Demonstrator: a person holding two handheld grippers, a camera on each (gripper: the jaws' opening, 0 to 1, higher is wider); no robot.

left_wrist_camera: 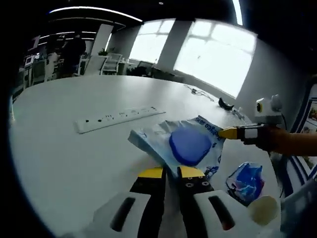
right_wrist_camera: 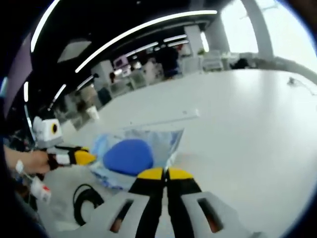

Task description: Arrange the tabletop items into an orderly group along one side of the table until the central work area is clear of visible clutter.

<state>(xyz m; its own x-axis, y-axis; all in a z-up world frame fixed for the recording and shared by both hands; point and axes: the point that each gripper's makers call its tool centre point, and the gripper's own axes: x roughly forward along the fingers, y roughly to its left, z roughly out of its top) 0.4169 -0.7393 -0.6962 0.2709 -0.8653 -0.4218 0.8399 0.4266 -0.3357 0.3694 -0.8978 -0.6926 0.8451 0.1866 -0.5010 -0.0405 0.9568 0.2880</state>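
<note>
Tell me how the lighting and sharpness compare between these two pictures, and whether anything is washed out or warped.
Left gripper view: the big windows are blown out to white, the long white power strip bows with fisheye curve, and the clear plastic bag holding a blue round pad is fairly sharp. Right gripper view: softer overall, that bag slightly blurred, ceiling light strips curving, the window corner overexposed.

On the table (left_wrist_camera: pixel 59 163), the power strip (left_wrist_camera: pixel 119 118) lies beyond the plastic bag (left_wrist_camera: pixel 151 140); my two grippers pinch that bag's opposite edges.
</note>
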